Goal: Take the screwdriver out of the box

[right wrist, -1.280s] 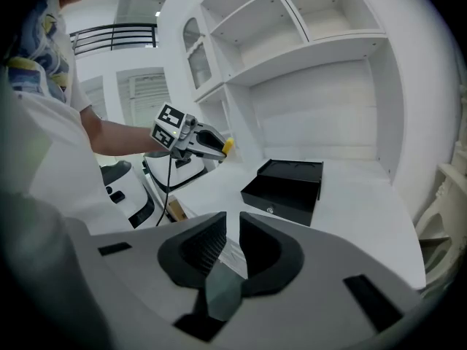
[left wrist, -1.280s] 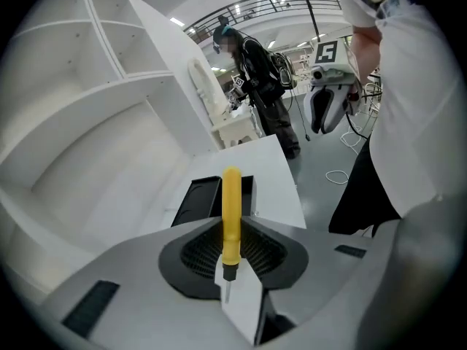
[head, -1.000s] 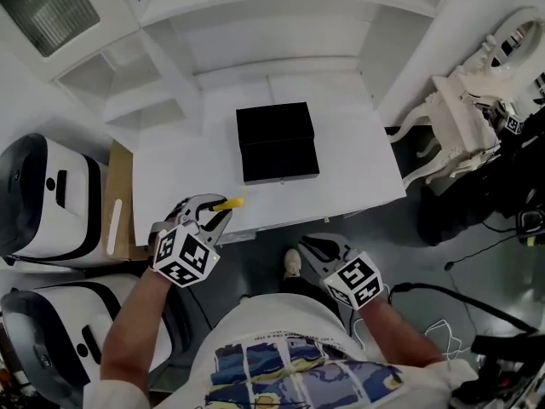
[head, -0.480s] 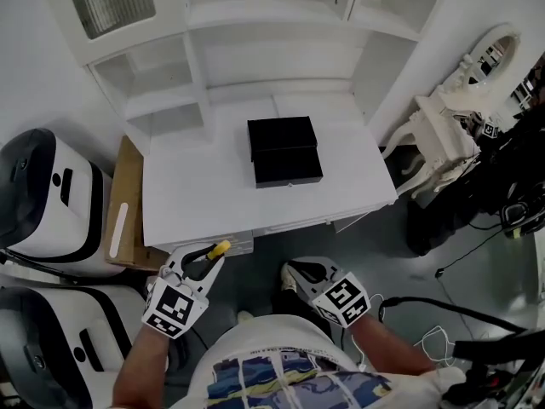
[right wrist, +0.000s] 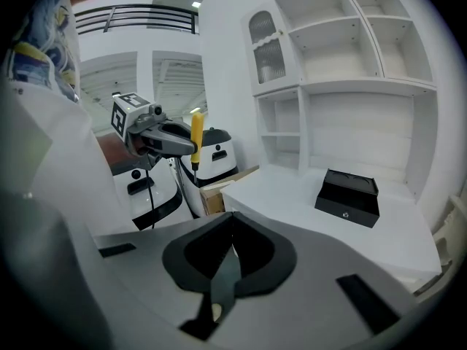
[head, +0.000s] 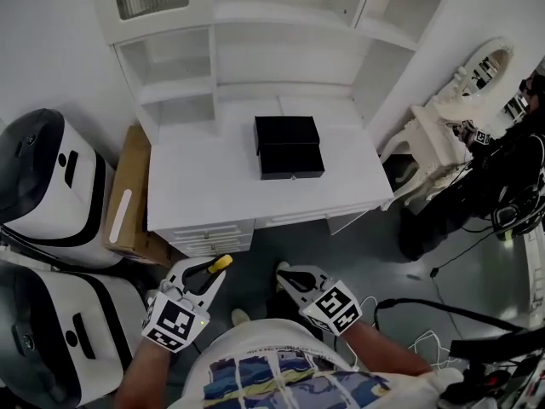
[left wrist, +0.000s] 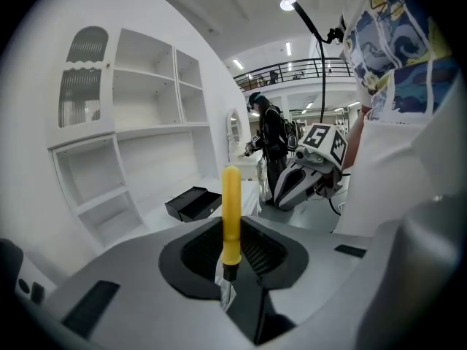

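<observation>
The screwdriver is clamped by its shaft in the closed left hand-held gripper, with the yellow handle pointing outward. The right hand-held gripper is shut on nothing. Over the last second both have been drawn back past the near edge of the desk. The box stands mid-desk, well apart. Removal is judged complete.

Open desk surface around box; shelf unit close behind

Head view looks steeply down from well back; both gripper views, held low, share its black box
</observation>
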A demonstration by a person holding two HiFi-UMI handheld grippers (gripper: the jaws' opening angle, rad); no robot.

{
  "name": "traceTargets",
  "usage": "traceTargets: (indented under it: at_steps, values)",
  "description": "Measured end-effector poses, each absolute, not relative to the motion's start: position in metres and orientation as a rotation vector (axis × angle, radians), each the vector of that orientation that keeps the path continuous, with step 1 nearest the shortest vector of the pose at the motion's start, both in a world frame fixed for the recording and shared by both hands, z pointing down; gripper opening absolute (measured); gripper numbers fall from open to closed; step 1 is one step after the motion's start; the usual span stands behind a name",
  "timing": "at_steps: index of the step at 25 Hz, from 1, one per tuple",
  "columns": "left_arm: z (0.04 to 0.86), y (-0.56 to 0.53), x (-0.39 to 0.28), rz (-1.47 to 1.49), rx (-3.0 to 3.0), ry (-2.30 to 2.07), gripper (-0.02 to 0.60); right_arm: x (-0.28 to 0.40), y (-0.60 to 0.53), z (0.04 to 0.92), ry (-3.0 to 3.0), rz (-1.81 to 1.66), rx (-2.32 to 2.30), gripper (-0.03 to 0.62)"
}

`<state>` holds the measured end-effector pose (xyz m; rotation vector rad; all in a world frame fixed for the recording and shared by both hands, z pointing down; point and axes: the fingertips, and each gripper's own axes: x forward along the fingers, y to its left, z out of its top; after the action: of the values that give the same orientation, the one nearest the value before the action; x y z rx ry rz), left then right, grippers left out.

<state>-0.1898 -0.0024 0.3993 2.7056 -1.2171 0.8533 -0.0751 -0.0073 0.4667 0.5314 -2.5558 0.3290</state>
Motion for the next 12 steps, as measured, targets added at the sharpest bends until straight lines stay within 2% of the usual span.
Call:
traceTargets:
  at_steps: [12]
  values:
    - [0.397, 0.039, -0.19, 0.801, 2.708, -1.187, 0.084, -0.094, 0.019, 0.456, -2.582, 0.273, 0.496, 0.025]
